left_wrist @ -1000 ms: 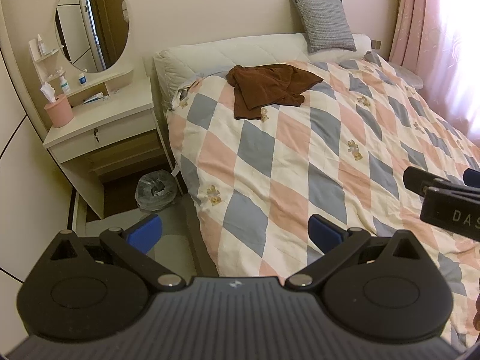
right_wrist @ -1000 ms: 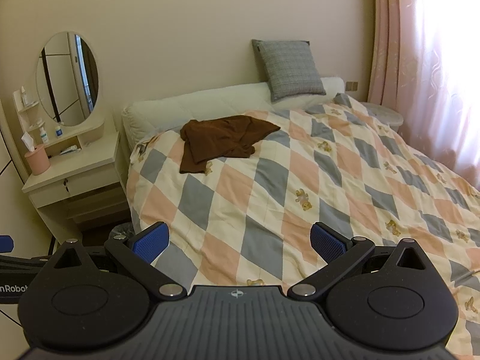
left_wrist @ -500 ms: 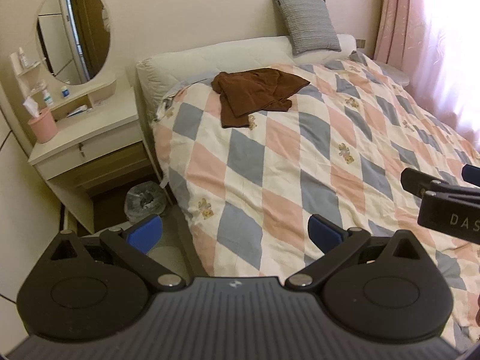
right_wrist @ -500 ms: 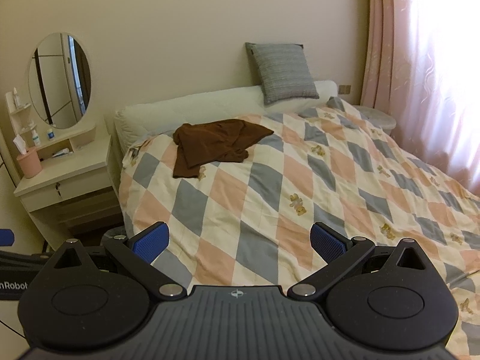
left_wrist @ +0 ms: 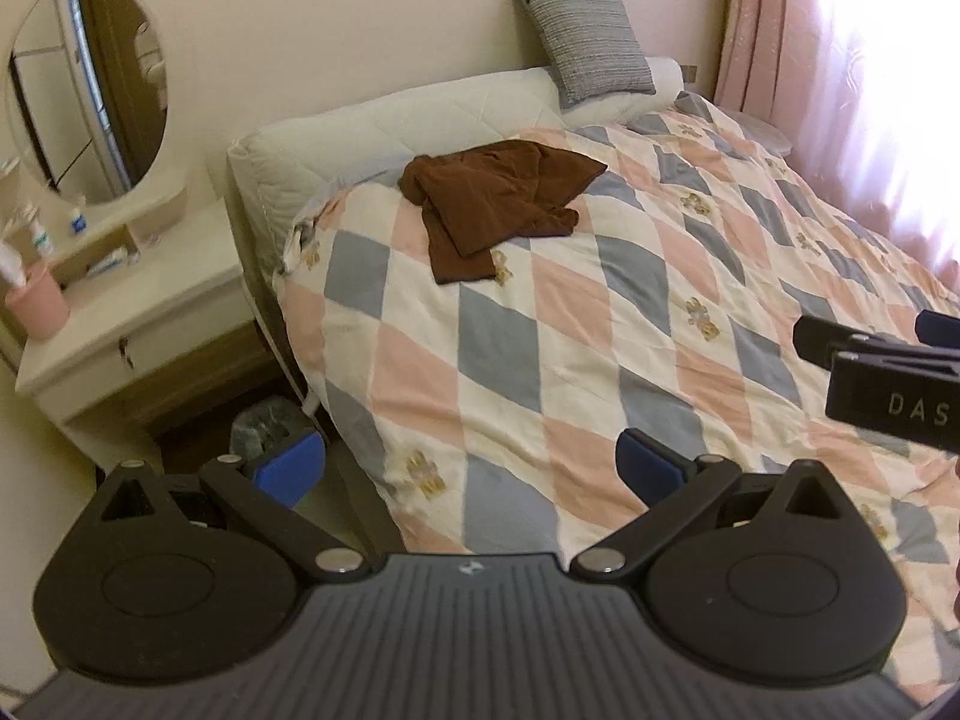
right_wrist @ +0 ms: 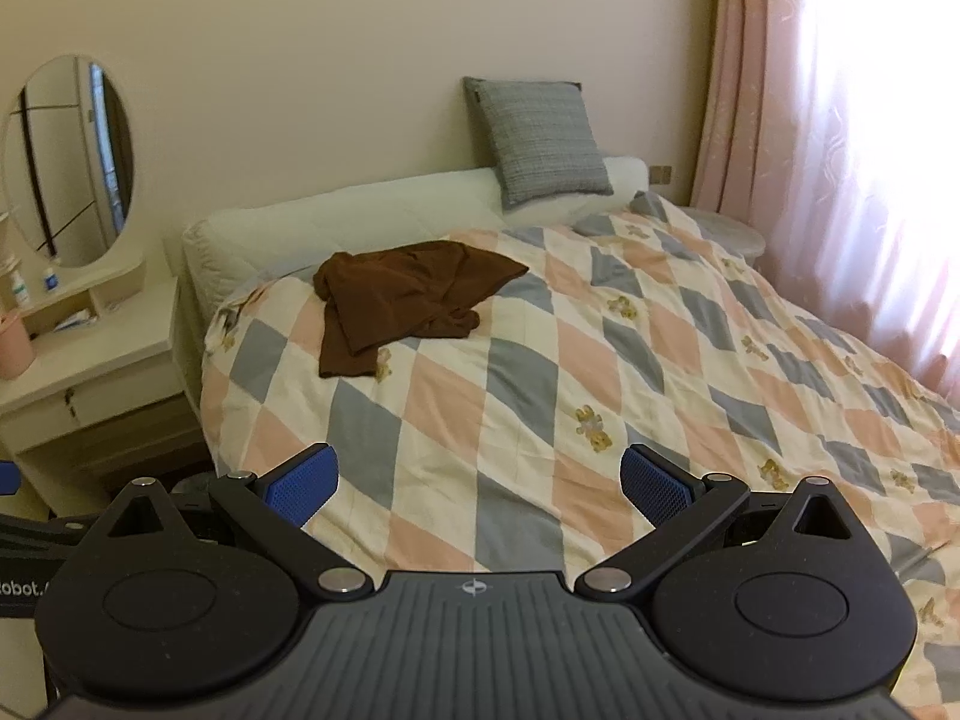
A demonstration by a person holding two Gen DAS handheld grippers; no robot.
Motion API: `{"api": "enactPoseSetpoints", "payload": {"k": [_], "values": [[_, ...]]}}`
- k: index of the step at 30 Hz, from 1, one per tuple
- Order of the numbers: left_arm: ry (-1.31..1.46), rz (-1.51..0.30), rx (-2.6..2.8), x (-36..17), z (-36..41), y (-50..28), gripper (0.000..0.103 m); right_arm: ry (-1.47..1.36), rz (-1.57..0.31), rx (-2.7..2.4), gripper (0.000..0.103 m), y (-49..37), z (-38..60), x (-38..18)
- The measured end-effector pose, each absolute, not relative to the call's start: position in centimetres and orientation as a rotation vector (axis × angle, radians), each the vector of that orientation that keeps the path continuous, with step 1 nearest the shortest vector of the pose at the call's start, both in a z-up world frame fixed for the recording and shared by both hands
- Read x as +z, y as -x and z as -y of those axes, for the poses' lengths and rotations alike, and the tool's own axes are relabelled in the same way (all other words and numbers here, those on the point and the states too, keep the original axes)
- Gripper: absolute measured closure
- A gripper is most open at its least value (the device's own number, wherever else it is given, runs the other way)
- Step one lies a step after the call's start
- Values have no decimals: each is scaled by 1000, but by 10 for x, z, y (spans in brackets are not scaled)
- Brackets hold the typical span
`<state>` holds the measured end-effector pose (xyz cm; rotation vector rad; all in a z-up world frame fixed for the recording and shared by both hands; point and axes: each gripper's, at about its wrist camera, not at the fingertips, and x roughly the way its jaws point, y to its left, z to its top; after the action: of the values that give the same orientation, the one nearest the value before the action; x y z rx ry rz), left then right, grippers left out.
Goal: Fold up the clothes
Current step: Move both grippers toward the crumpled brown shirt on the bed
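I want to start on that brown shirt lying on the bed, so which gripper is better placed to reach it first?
Probably the left gripper. The shirt lies near the bed's left edge, on the left gripper's side. The right gripper sits further right. Both are open, empty and far away.

A brown garment [left_wrist: 498,204] lies crumpled on the quilt [left_wrist: 540,324] near the head of the bed — unfolded, bunched in loose overlapping layers, one flat panel trailing toward 7 o'clock. In the right wrist view it sits at about 11 o'clock — well apart from the grey cushion [right_wrist: 540,138].
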<state>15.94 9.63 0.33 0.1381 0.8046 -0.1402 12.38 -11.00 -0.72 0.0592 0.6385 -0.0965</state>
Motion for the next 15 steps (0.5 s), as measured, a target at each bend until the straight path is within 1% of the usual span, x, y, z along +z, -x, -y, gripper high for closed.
{"api": "enactPoseSetpoints", "payload": {"k": [8, 15], "values": [[-190, -806, -201, 1, -115, -217, 1, -101, -639, -154, 0, -169, 83, -8], [-179, -832, -218, -5, -112, -244, 1, -114, -673, -181, 0, -187, 84, -15]]}}
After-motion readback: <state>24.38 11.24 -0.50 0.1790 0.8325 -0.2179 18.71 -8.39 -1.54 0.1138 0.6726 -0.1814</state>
